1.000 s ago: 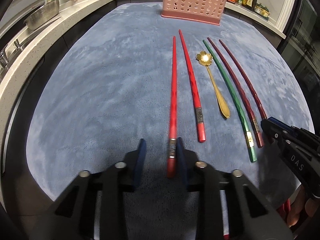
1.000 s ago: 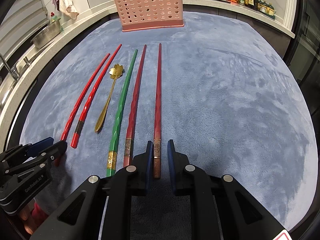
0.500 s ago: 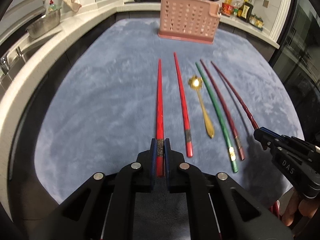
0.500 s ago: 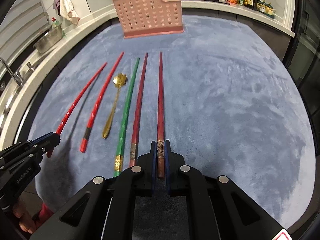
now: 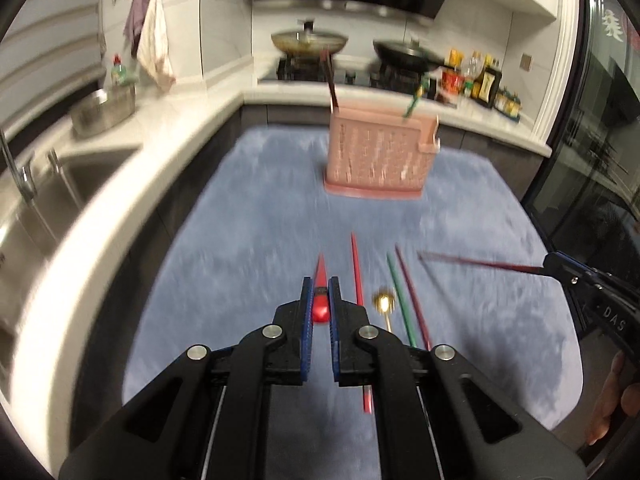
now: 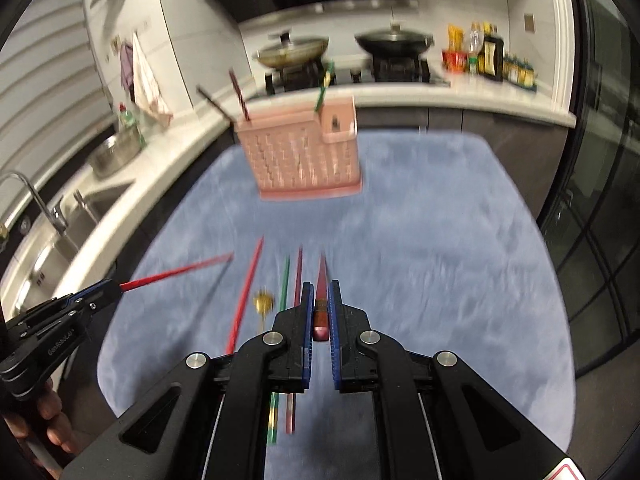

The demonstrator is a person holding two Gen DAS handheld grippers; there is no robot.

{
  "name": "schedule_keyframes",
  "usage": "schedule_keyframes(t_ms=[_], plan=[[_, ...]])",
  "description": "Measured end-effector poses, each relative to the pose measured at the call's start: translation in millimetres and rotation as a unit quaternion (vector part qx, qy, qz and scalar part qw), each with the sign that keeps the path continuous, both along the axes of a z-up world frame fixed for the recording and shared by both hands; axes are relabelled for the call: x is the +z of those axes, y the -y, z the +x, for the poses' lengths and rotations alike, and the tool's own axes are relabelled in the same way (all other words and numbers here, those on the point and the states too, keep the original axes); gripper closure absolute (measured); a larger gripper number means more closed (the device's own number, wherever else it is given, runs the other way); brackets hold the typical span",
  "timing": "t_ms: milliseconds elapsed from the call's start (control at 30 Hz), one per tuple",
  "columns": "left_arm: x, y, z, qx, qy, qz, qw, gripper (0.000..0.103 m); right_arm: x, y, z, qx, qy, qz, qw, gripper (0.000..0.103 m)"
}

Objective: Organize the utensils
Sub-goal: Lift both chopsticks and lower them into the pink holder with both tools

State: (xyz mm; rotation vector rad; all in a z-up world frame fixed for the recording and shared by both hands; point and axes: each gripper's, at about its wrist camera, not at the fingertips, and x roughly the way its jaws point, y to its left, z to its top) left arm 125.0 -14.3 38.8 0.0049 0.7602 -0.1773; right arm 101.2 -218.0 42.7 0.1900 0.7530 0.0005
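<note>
My left gripper (image 5: 320, 292) is shut on the end of a bright red chopstick (image 5: 320, 278), held off the blue mat (image 5: 248, 264). My right gripper (image 6: 320, 292) is shut on a dark red chopstick (image 6: 321, 276), also lifted. Each shows in the other's view: the right gripper (image 5: 558, 266) with its dark red chopstick (image 5: 480, 263), the left gripper (image 6: 110, 290) with its red chopstick (image 6: 180, 270). On the mat lie a red chopstick (image 5: 357, 272), a gold spoon (image 5: 384, 304), a green chopstick (image 5: 400, 300) and a dark red one (image 5: 412, 300). A pink perforated basket (image 5: 380, 156) stands at the far end with a few sticks in it.
A white counter (image 5: 132, 184) with a sink (image 5: 48, 200) and tap runs along the left. A metal bowl (image 5: 104, 110) sits on it. Behind the basket are a stove with two pans (image 5: 308, 42) and several bottles (image 5: 484, 84). A dark glass door (image 5: 592, 152) is on the right.
Both grippers closed on their chopsticks and rose well above the mat, lifting them. The views tilted up, so the basket and stove now sit lower in the picture.
</note>
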Motion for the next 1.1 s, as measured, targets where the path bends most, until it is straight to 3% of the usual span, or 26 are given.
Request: schedule_keyframes(t_ms=[367, 667, 900, 1100], plan=[[75.8, 10.3, 51.8, 0.000, 0.065, 0.003, 0.9979, 0.096, 58.6, 15.8, 42.9, 0.005, 0.060, -0.003, 0.998, 0.096], [134.6, 27.0, 89.4, -0.018, 0.110, -0.017, 0.9936, 0.096, 108.0, 26.3, 81.8, 0.014, 0.104, 0.022, 0.994, 0.096], [185.4, 39.3, 128.0, -0.022, 0.156, -0.038, 0.9868, 0.096, 152.3, 33.4, 131.7, 0.017, 0.140, 0.030, 0.990, 0.096], [209.5, 47.7, 162.9, -0.017, 0.180, -0.051, 0.9821, 0.096, 178.9, 37.1, 177.9, 0.013, 0.166, 0.034, 0.985, 0.096]])
